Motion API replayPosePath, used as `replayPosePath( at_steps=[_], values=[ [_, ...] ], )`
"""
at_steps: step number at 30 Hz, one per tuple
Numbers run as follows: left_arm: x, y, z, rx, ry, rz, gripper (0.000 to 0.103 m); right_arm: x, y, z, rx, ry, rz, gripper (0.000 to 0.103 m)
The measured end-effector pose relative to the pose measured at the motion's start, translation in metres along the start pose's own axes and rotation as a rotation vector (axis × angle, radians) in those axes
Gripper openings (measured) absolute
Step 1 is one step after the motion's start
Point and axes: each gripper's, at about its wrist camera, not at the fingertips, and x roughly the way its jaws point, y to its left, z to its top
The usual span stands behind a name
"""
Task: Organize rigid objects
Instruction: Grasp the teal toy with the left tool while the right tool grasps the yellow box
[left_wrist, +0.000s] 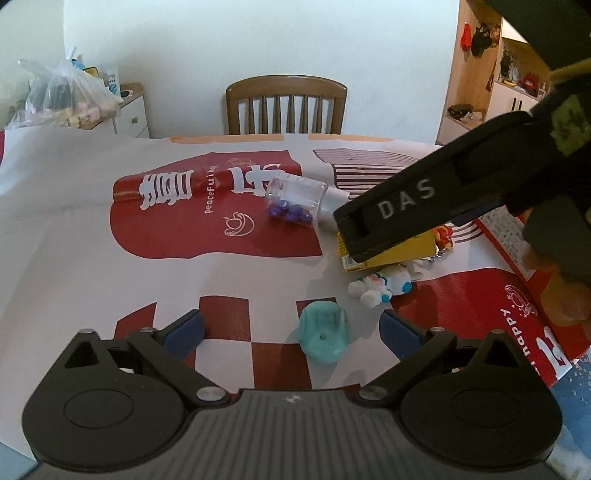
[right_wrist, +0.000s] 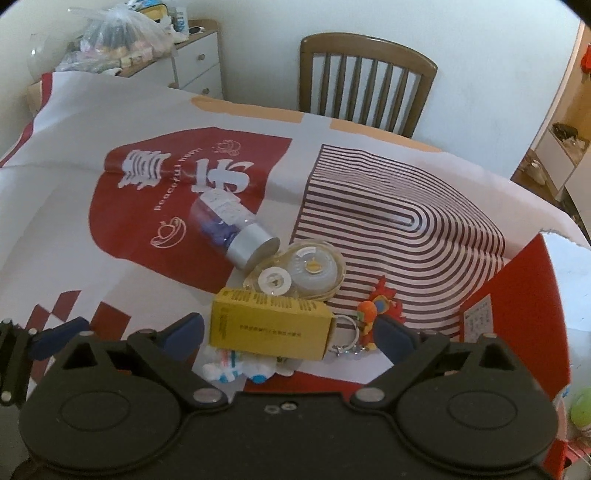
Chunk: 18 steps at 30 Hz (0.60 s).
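In the left wrist view my left gripper (left_wrist: 291, 332) stands open low over the cloth, with a teal moulded piece (left_wrist: 325, 336) lying between its blue pads, nearer the right one and untouched. Beyond it lie a white-and-blue toy figure (left_wrist: 380, 286), a yellow box (left_wrist: 391, 258) and a clear bottle (left_wrist: 295, 201) with purple beads. My right gripper (right_wrist: 291, 334) is open, tilted down over the yellow box (right_wrist: 269, 328), which lies between its fingers; the pads do not press on it. Behind the box are a tape dispenser (right_wrist: 306, 271), the bottle (right_wrist: 229, 225) and an orange keychain toy (right_wrist: 376, 310).
A printed red-and-white cloth (right_wrist: 406, 206) covers the table. A wooden chair (right_wrist: 365, 77) stands at the far edge. A cabinet with plastic bags (right_wrist: 122, 33) is at the back left, a red box (right_wrist: 517, 295) at the right, a green ball (right_wrist: 581, 406) beside it.
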Motion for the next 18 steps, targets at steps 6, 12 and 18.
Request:
replayPosePath(
  at_steps=[6,12,18],
  values=[
    [0.000,-0.007,0.000,0.030,-0.014,0.022,0.079,0.008,0.004,0.002,0.007,0.002,-0.017,0.095],
    [0.002,-0.012,-0.002,0.053,0.005,0.005,0.049,0.013,0.006,0.002,0.006,0.010,-0.026,0.082],
    [0.003,-0.015,-0.002,0.049,0.014,-0.015,0.035,0.011,0.010,0.001,-0.009,0.006,-0.029,0.072]
  ],
)
